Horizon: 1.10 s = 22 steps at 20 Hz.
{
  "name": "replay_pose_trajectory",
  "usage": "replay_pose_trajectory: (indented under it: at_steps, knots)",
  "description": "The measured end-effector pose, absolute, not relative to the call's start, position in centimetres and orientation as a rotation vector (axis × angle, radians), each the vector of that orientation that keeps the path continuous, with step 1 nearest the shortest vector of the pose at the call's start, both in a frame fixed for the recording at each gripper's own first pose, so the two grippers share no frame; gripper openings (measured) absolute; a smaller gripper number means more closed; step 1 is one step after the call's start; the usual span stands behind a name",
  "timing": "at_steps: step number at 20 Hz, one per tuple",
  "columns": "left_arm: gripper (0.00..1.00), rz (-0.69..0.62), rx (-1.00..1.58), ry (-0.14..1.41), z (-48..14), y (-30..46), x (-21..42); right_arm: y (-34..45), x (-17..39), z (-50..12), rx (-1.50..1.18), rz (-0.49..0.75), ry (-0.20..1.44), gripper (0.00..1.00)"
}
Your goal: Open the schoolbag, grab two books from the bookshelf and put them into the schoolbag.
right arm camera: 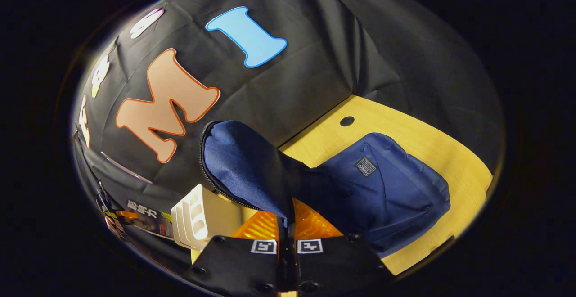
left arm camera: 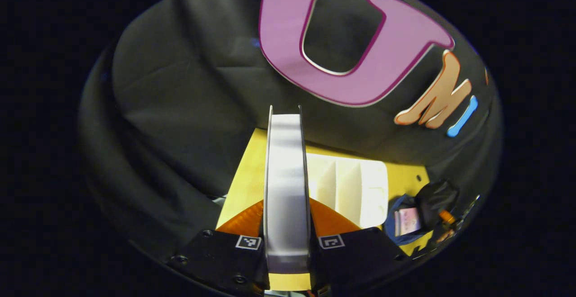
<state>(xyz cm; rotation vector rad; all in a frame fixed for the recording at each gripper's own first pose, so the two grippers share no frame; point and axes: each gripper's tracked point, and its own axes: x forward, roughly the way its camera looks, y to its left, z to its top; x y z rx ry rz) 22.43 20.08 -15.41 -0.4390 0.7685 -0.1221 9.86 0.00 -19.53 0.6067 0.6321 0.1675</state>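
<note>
Left tongs: pinching a book, held upright with its page edge toward the camera, raised above the surface.
Right tongs: pressed together on the bag's flap, lifting it up by the zipper edge.
Bag: blue, lying on the yellow surface, mouth held open; in the left gripper view it sits far right.
Shelf: white, with dividers, on the surface just behind the book; left of the bag in the right gripper view.
</note>
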Motion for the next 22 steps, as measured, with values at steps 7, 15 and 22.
replay_pose_trajectory:
  at_steps: [7,15,22]
  knots:
    - [0.31,-0.224,-0.759,0.651,-7.8,19.1,21.5,-0.1,10.1,-19.6,0.604,0.166,0.632,0.02]
    - [0.31,-0.372,-1.038,0.605,-4.6,15.2,20.6,-0.1,10.1,-19.6,0.597,0.165,0.634,0.02]
    - [0.31,-0.497,-1.222,0.569,-3.9,9.8,19.8,-0.2,10.1,-19.7,0.599,0.167,0.635,0.02]
